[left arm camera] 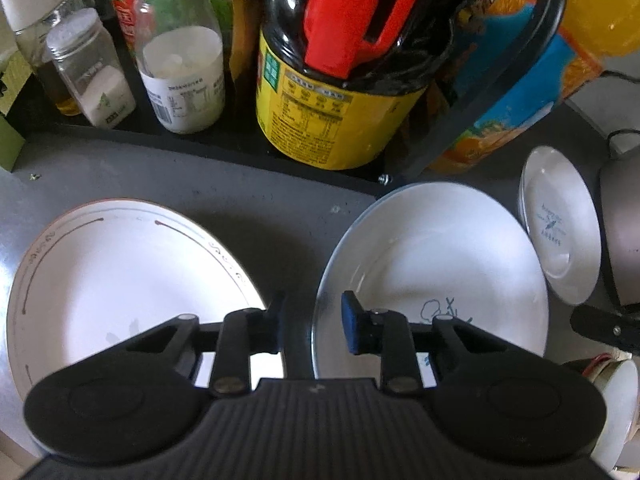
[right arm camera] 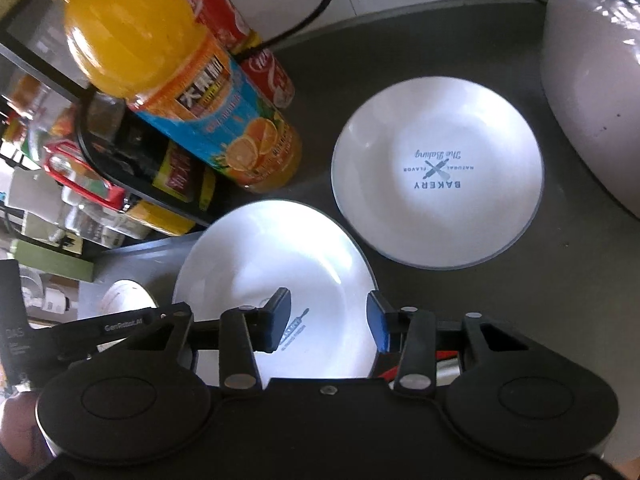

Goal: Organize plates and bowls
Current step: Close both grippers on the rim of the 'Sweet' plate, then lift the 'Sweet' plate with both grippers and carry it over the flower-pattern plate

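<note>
Two white plates lie side by side on the grey counter: one with a brown rim line, one with a blue print. My left gripper hangs over the gap between them. Its jaws stand apart astride the blue-print plate's left rim, with no pad pressing on it. The right wrist view shows that same plate. My right gripper is open astride its right rim, one finger over the inside and the blue pad just outside. Beyond it sits a white bowl printed BAKERY.
A black rack behind the plates holds jars, a white-capped bottle and a yellow-labelled dark bottle. An orange juice bottle, red cola cans and a cable stand nearby. A large pale appliance fills the right.
</note>
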Demonstrator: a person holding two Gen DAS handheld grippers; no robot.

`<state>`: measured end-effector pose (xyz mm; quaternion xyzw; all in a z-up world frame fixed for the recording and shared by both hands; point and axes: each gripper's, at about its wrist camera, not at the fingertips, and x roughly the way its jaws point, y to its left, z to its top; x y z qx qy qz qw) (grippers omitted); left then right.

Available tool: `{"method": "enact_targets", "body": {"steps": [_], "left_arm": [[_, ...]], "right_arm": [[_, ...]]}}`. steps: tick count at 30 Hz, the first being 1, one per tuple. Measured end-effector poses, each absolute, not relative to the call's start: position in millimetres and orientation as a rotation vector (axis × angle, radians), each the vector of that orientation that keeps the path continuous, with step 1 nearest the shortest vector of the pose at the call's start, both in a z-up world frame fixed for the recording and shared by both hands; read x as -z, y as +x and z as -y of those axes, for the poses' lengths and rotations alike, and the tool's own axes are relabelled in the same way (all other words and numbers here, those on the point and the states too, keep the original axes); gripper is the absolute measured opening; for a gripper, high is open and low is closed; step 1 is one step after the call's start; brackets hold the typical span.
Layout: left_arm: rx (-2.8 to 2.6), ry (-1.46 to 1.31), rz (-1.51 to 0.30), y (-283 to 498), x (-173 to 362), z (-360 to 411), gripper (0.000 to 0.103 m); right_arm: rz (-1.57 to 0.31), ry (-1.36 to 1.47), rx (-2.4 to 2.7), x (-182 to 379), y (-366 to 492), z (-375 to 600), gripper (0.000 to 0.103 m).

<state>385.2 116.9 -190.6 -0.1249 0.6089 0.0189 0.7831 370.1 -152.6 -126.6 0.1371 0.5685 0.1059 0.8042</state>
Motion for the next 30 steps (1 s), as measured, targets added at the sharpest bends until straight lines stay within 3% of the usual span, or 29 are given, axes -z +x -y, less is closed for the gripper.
{"method": "enact_targets", "body": {"steps": [8, 13, 30], "left_arm": [[-0.027, -0.259, -1.369, 386, 205, -109, 0.025], [-0.031, -0.274, -1.38, 381, 206, -103, 0.024], [-0.083, -0.352, -1.376, 377, 214, -108, 0.017]], "right_arm": [[-1.294, 0.196, -0.214, 150, 386, 133, 0.038], [-1.36, 0.182, -0.235, 166, 394, 127, 0.027], [-1.334, 0.125, -0.232, 147, 398, 152, 0.029]]}}
